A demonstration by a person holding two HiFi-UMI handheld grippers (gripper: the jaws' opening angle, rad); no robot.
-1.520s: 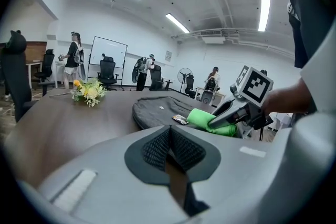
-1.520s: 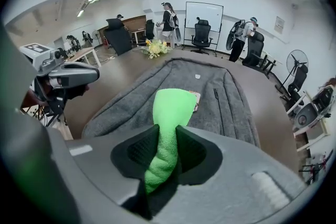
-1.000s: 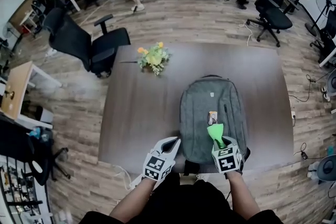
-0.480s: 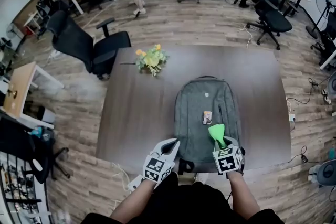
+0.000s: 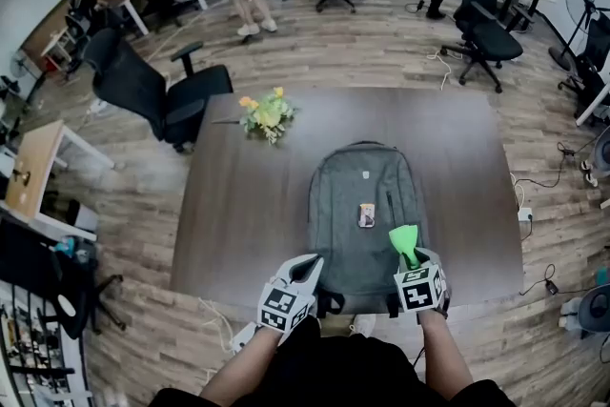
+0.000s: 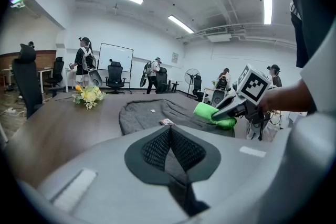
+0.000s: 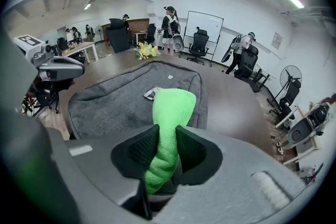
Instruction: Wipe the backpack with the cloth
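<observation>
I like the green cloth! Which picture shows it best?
The right gripper view: the cloth fills the middle, pinched in the right claw. The left gripper view shows it small, from the side. The head view shows only a small green bit over the backpack.

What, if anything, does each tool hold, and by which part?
The right tool is shut on the green cloth, pinching its bunched end; the rest sticks out ahead. The left tool is shut and empty.
</observation>
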